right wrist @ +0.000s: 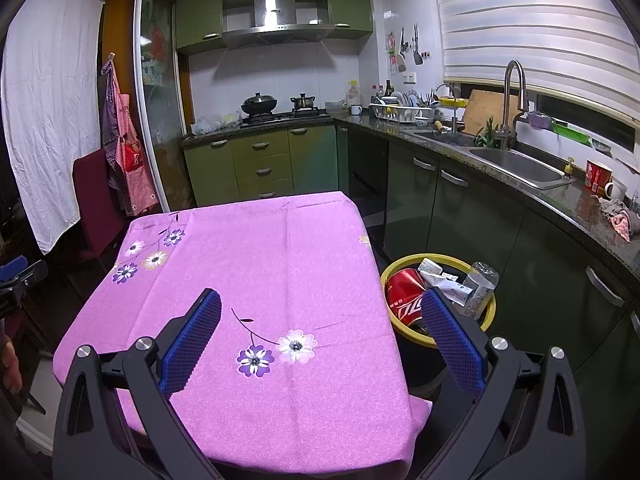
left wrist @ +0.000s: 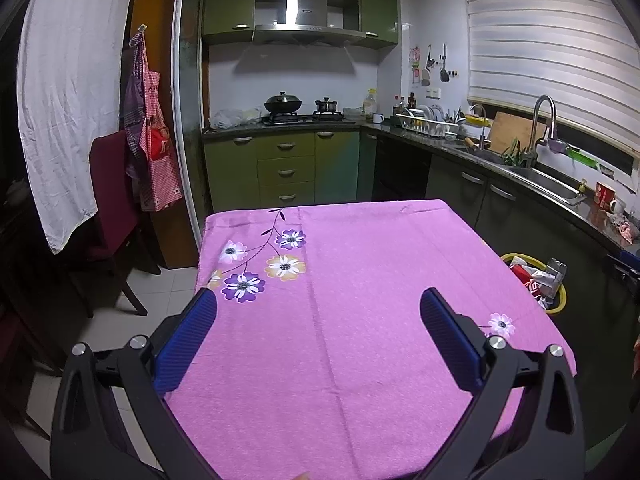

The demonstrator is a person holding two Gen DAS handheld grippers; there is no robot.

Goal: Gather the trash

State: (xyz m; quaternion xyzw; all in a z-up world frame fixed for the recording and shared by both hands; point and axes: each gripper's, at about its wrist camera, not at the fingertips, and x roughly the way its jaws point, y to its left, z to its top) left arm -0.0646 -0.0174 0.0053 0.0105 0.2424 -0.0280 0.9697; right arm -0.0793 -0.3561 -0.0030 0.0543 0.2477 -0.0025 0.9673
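Note:
A yellow-rimmed bin [right wrist: 404,326] stands on the floor right of the table, holding a red soda can [right wrist: 404,292], crumpled wrappers [right wrist: 440,278] and a clear plastic bottle [right wrist: 482,284]. The same bin [left wrist: 558,306] shows at the table's right edge in the left wrist view. The table wears a pink flowered cloth [left wrist: 360,300] [right wrist: 260,272] with nothing lying on it. My left gripper [left wrist: 318,304] hovers open over the cloth, holding nothing. My right gripper [right wrist: 320,308] is open too, its right finger [right wrist: 452,332] in front of the bin.
Green kitchen cabinets [left wrist: 286,168] and a dark counter with a sink [right wrist: 516,164] run along the back and right. A dark red chair [left wrist: 110,208] stands left of the table, beside a hanging apron [left wrist: 154,148] and a white sheet [left wrist: 68,92].

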